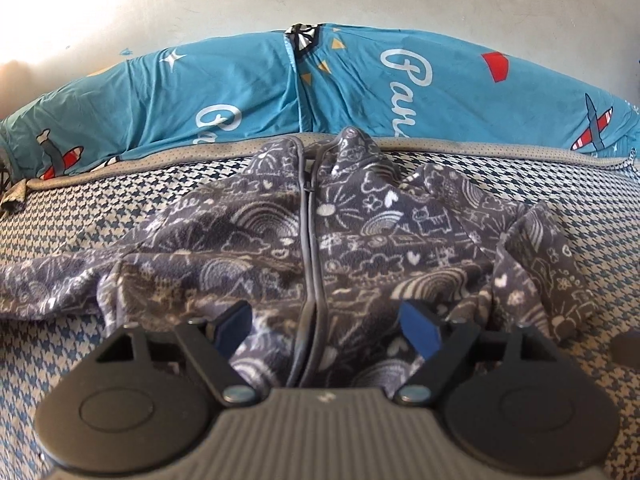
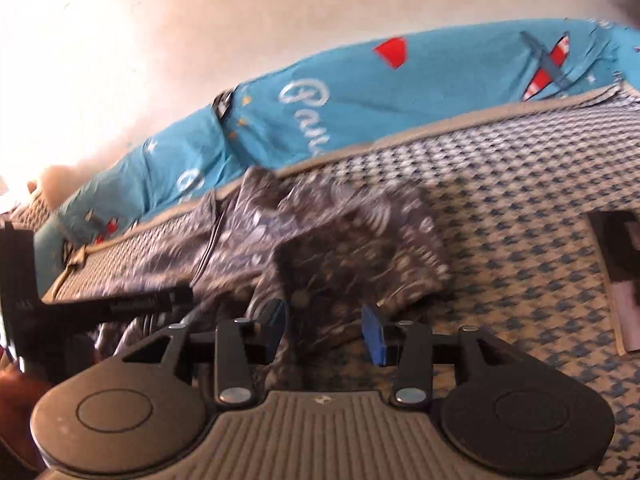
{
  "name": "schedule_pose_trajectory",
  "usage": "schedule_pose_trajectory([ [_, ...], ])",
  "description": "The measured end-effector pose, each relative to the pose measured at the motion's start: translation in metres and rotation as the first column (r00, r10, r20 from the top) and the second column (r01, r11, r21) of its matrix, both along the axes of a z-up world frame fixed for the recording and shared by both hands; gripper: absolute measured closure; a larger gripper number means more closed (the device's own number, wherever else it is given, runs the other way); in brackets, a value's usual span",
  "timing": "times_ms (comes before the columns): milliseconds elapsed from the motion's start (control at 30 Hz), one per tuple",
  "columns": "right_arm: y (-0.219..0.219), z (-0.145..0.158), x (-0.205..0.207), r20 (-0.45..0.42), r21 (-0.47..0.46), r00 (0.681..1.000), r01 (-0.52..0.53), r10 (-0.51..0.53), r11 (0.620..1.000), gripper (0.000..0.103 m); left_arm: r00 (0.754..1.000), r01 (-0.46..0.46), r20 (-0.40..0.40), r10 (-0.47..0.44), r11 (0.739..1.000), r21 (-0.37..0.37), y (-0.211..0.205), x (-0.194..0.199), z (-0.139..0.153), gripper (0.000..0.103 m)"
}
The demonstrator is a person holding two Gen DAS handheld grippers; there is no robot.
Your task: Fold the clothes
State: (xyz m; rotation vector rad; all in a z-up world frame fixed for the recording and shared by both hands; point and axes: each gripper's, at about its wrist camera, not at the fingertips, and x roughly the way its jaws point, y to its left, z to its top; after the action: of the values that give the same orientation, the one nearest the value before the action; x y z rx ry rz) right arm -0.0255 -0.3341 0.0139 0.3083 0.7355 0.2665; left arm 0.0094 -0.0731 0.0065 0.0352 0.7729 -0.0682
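Observation:
A grey fleece zip jacket (image 1: 320, 240) with white doodle print lies face up on the bed, collar toward the far edge. Its zip (image 1: 310, 264) runs down the middle. One sleeve (image 1: 44, 288) stretches out to the left, and the other (image 1: 532, 264) is bunched on the right. My left gripper (image 1: 326, 326) hovers over the lower front, astride the zip, open, its blue pads apart. In the blurred right wrist view, my right gripper (image 2: 324, 328) is open over the jacket's (image 2: 320, 232) right edge, with fabric lying under the gap. The left gripper's black body (image 2: 120, 300) shows at the left.
The bed has a blue-and-cream houndstooth cover (image 1: 100, 224) with a grey border. Blue printed bedding (image 1: 240, 92) lies bunched along the far edge against a pale wall. A dark flat object (image 2: 616, 272) rests on the cover to the right.

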Motion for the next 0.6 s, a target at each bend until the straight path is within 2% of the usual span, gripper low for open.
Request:
schedule_pose_trajectory([
  [133, 0.012, -0.021, 0.011, -0.086, 0.073, 0.996, -0.013, 0.02, 0.997, 0.06, 1.0, -0.002, 0.014, 0.002, 1.0, -0.004, 0.005, -0.009, 0.004, 0.021],
  [433, 0.041, -0.045, 0.031, -0.12, 0.029, 0.993, -0.008, 0.011, 1.0, 0.058, 1.0, -0.022, 0.008, 0.023, 0.999, -0.031, 0.015, -0.008, 0.006, 0.021],
  [500, 0.041, -0.046, 0.032, -0.121, 0.054, 0.993, -0.008, 0.015, 0.998, 0.07, 1.0, -0.024, 0.003, 0.024, 0.999, -0.038, 0.016, -0.007, 0.005, 0.021],
  [567, 0.041, -0.043, 0.031, -0.108, 0.053, 0.994, -0.01, 0.016, 0.999, 0.089, 1.0, -0.027, 0.006, 0.027, 0.999, -0.035, 0.016, -0.007, 0.005, 0.021],
  [600, 0.042, -0.041, 0.03, -0.098, 0.044, 0.995, -0.01, 0.015, 0.999, 0.092, 1.0, -0.029, 0.008, 0.029, 0.999, -0.032, 0.016, -0.007, 0.005, 0.021],
])
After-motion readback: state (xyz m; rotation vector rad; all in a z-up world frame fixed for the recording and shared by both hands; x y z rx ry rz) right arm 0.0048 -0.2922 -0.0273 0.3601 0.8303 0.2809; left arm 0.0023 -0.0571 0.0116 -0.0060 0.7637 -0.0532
